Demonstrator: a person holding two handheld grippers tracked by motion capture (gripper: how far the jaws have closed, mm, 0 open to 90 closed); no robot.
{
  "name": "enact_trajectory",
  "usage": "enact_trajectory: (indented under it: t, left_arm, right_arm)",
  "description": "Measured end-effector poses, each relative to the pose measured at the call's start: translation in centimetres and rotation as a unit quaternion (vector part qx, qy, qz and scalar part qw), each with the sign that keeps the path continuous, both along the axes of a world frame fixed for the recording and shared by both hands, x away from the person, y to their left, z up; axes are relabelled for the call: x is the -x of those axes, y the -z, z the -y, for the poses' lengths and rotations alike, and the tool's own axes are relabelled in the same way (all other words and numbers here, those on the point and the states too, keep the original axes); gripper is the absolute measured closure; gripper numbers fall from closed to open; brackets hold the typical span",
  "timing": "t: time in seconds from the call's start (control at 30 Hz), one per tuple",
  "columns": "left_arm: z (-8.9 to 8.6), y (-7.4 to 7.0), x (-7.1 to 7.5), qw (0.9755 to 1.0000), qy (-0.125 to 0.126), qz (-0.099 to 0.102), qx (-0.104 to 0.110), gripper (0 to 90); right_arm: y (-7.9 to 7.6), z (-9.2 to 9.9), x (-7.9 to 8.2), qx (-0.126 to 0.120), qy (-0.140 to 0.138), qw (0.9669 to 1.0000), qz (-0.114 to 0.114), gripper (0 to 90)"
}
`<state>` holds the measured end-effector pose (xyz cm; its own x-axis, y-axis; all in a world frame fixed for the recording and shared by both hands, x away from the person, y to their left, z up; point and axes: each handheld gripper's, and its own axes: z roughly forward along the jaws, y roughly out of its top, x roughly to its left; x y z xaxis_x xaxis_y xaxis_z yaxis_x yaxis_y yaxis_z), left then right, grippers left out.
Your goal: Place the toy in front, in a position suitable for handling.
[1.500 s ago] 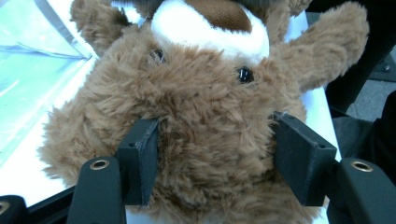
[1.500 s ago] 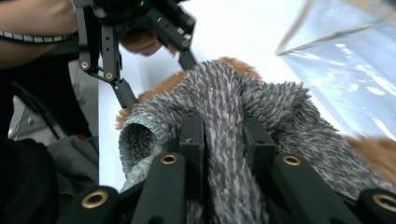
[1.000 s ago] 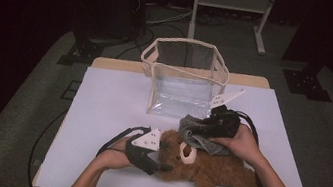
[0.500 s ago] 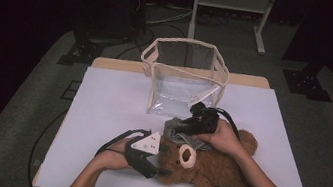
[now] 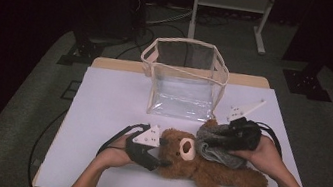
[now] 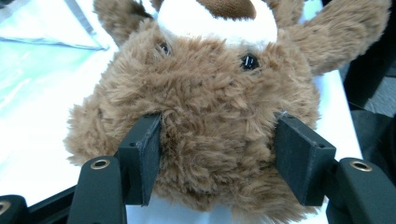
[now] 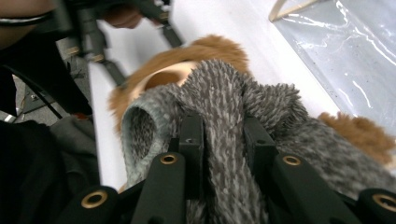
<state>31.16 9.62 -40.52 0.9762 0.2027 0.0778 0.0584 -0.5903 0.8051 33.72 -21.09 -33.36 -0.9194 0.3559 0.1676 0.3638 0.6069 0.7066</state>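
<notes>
A brown teddy bear (image 5: 222, 173) lies on its back on the white table (image 5: 113, 100), head toward the left. My left gripper (image 5: 159, 162) holds the bear's head (image 6: 210, 93). Its jaws have just been closing, and the black pads (image 6: 140, 154) press into the fur on both sides. A grey fuzzy knitted garment (image 5: 216, 149) is bunched over the bear's chest and one arm. My right gripper (image 5: 220, 137) is shut on a fold of this garment (image 7: 224, 107), just above the bear's face.
A clear plastic bag (image 5: 183, 83) with cream trim stands open at the back middle of the table. Bare white tabletop lies to the left of the bear. Dark floor, cables and a stand's legs surround the table.
The right gripper has swung to the right with the grey garment, away from the bear's head, so the face now shows. The left hand has stayed at the head.
</notes>
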Motion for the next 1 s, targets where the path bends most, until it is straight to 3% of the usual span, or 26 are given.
enact_trajectory:
  t: [0.13,0.23,0.4,0.5,0.63,0.77,0.9,1.0]
  left_arm:
    - [0.1,0.0,-0.4,0.9996,-0.024,0.004,0.01,36.4]
    - [0.1,0.0,-0.6,0.9994,-0.03,0.008,0.016,36.1]
    - [-0.4,-0.6,-0.3,0.9995,-0.023,0.018,0.013,36.7]
    - [-0.9,-0.9,-0.3,0.9997,-0.013,0.012,0.018,37.4]
    - [-0.9,-0.5,-0.7,0.9997,-0.019,0.011,0.01,37.4]
    - [-0.7,0.0,-0.9,0.9994,-0.032,0.009,0.015,37.6]
    - [-0.6,0.0,-0.8,0.9992,-0.033,0.015,0.015,37.7]
    - [-0.5,0.0,-0.8,0.9993,-0.03,0.015,0.016,37.5]
  right_arm:
    - [-0.4,0.5,2.4,-0.012,-0.005,0.9998,0.018,72.9]
    - [-0.2,0.1,3.1,-0.01,-0.006,0.9996,0.027,72.9]
    - [1.5,-2.6,2.1,0.026,-0.016,0.9983,0.049,73.0]
    - [1.8,-3.0,1.0,0.015,-0.002,0.9985,0.052,73.1]
    - [2.0,-3.1,-0.3,0.002,0.013,0.9988,0.047,73.1]
    - [1.7,-3.9,-0.2,0.007,0.008,0.9983,0.058,73.1]
    - [1.4,-4.3,0.7,0.029,-0.004,0.9958,0.087,73.0]
    - [1.4,-3.3,1.3,0.033,-0.003,0.9959,0.084,73.1]
